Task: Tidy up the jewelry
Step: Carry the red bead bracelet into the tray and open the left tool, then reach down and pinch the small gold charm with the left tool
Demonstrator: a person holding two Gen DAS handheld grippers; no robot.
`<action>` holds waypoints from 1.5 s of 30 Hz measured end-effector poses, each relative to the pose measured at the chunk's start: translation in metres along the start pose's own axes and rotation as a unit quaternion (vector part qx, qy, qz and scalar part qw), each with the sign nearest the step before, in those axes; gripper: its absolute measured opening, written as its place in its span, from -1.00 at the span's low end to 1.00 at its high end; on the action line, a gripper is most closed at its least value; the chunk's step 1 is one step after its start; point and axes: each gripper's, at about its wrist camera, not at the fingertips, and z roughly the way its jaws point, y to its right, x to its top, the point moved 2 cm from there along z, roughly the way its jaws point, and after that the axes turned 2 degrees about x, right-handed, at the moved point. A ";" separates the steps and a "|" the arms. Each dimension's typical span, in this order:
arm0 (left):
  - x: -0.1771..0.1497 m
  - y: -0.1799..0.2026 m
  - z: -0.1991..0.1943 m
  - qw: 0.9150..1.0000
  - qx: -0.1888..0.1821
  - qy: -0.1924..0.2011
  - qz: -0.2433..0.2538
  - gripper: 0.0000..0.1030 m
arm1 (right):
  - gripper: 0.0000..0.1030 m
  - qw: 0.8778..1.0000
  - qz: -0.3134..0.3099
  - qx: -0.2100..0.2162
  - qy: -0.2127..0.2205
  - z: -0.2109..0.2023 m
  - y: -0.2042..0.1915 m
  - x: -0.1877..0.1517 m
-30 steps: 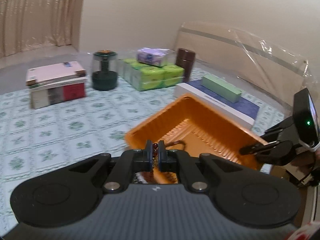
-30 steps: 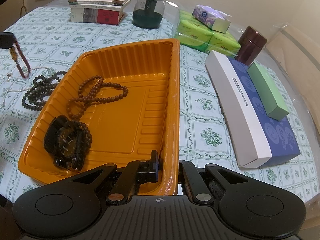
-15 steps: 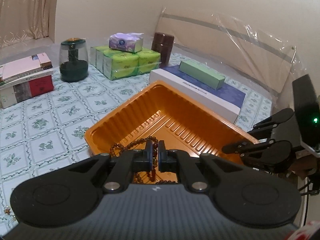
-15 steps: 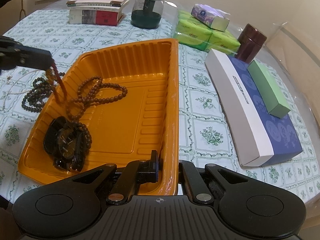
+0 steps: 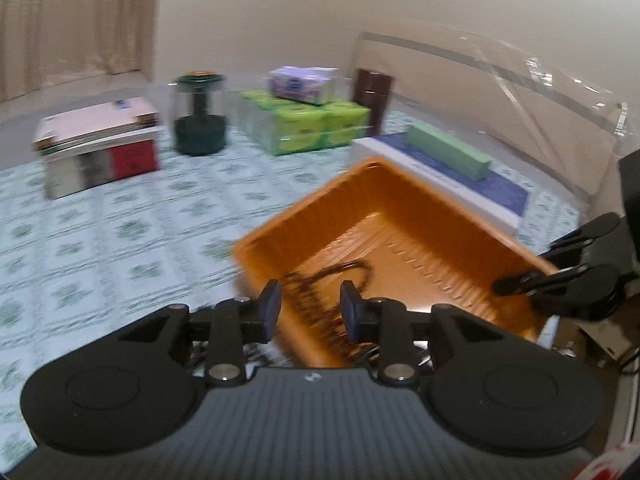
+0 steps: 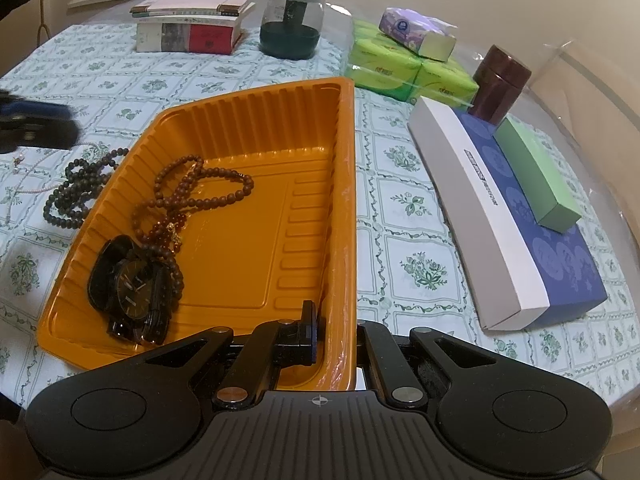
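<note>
Tray [image 6: 256,216]: orange, ribbed, on the bench [image 6: 120,80]; it holds a brown bead strand [image 6: 192,196], a small dark-red strand [image 6: 170,228] and a black watch [image 6: 132,280] in its near-left part.
Loose pieces: a dark bead strand [image 6: 76,196] lies on the bench just beside the tray's left wall, with a thin pale chain [image 6: 36,184] next to it; both are outside the tray.
Right gripper [image 6: 334,336]: clamped on the tray's near right wall, one finger inside, the other outside.
Left gripper [image 5: 310,312]: jaws apart, nothing between them, hanging above the tray's left edge; its view is blurred.
Risk, tray: if the right gripper pulls or tilts, the thin wall could flex and the tray slide on the cloth, spilling beads over the low rim.
Risk, pickup: the dark strand sits tight against the tray wall, so a descending finger could strike the rim or pinch the cloth instead.
Risk, tangle: the chain lies touching or very near the dark strand; lifting one may drag the other, or a single bead grip may slip.
Risk, crowding: strands piled on the watch may snag the next piece dropped there.
Surroundings: books [image 6: 192,28], a jar [image 6: 290,28], tissue packs [image 6: 400,68] and boxes [image 6: 520,208] stand well apart from the work.
</note>
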 end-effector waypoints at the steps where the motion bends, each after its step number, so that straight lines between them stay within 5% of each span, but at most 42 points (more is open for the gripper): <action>1: -0.005 -0.008 -0.005 1.000 0.011 -0.001 -0.007 -0.46 | -0.92 1.000 0.000 0.000 0.000 0.000 0.000 0.000; 18: -0.097 -0.108 -0.077 0.978 0.203 -0.027 -0.037 -0.44 | -0.93 1.000 -0.004 0.000 0.002 -0.003 -0.004 -0.002; 34: -0.100 -0.138 -0.028 0.978 0.205 -0.033 -0.016 -0.45 | -0.93 1.000 -0.001 0.001 -0.011 0.000 -0.003 0.000; 45: -0.099 -0.143 0.007 0.980 0.188 -0.048 0.033 -0.63 | -0.92 1.000 0.013 0.009 -0.019 0.004 0.003 -0.002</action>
